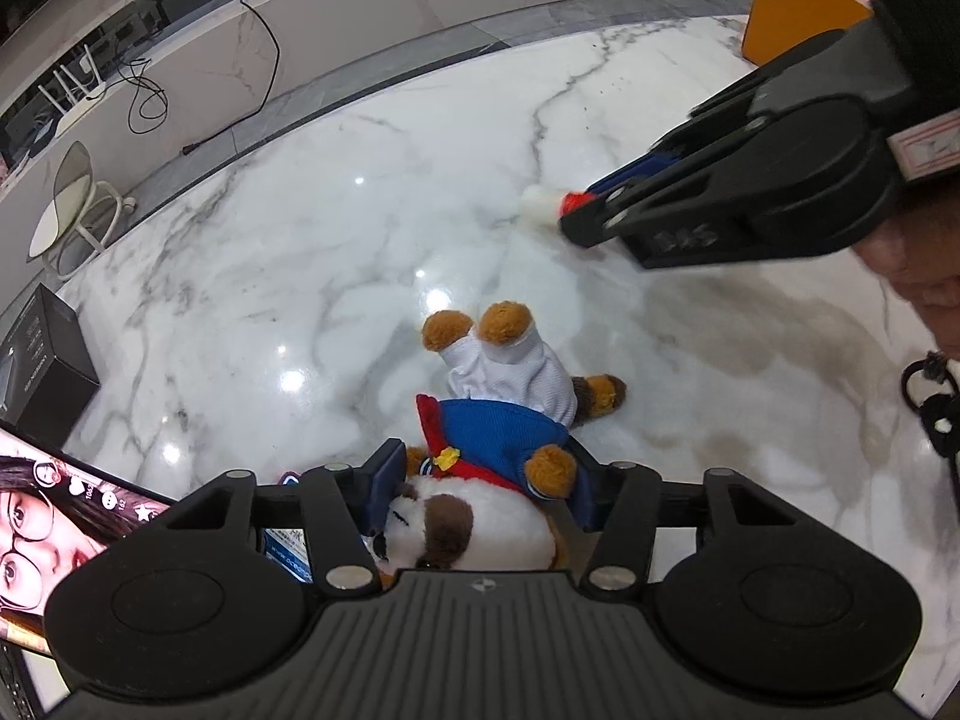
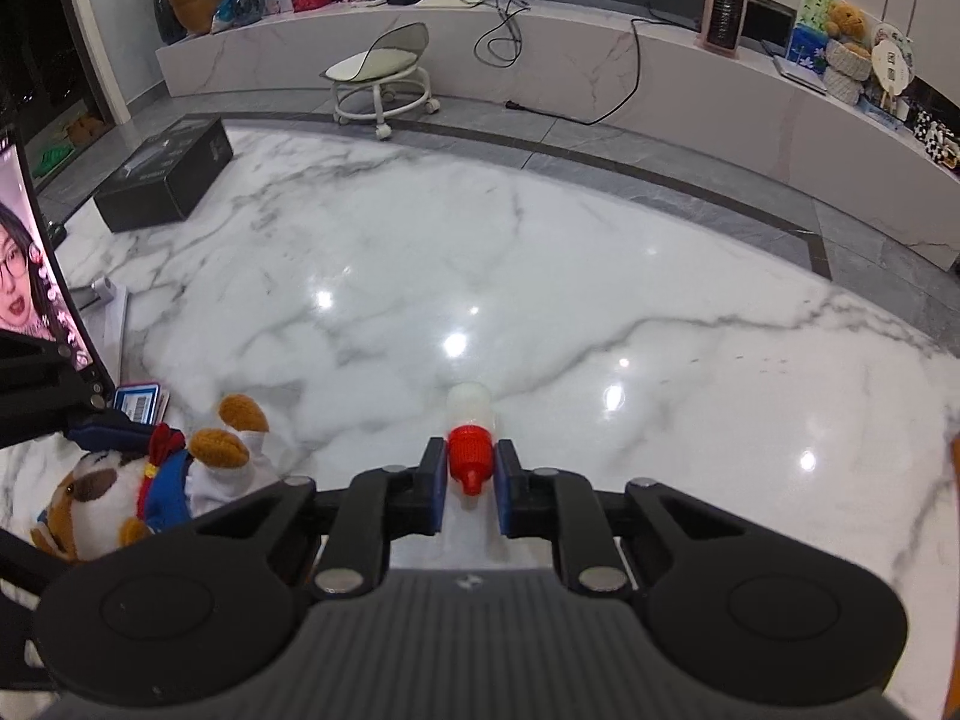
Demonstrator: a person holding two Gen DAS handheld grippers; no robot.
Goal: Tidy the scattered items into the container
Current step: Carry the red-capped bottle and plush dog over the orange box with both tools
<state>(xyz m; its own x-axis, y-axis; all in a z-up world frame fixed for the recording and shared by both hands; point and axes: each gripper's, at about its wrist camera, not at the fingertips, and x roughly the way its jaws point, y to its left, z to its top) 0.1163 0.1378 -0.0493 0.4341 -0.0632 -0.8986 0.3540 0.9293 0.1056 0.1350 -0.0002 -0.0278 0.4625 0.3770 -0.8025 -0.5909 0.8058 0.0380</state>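
Faintly, "DAS" marks the right hand-held gripper (image 2: 471, 474) clamping a red-capped bottle (image 2: 470, 432); left hand-held gripper (image 1: 480, 489) pinches a plush dog (image 1: 480, 480).

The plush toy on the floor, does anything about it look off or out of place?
Yes. The plush toy lies tipped over on the marble floor, feet pointing away, head between the left gripper fingers. The right gripper is shut on a small red-capped bottle. Nothing looks spilled or damaged.

Glossy marble floor (image 2: 540, 276) — white stool (image 2: 384, 78)
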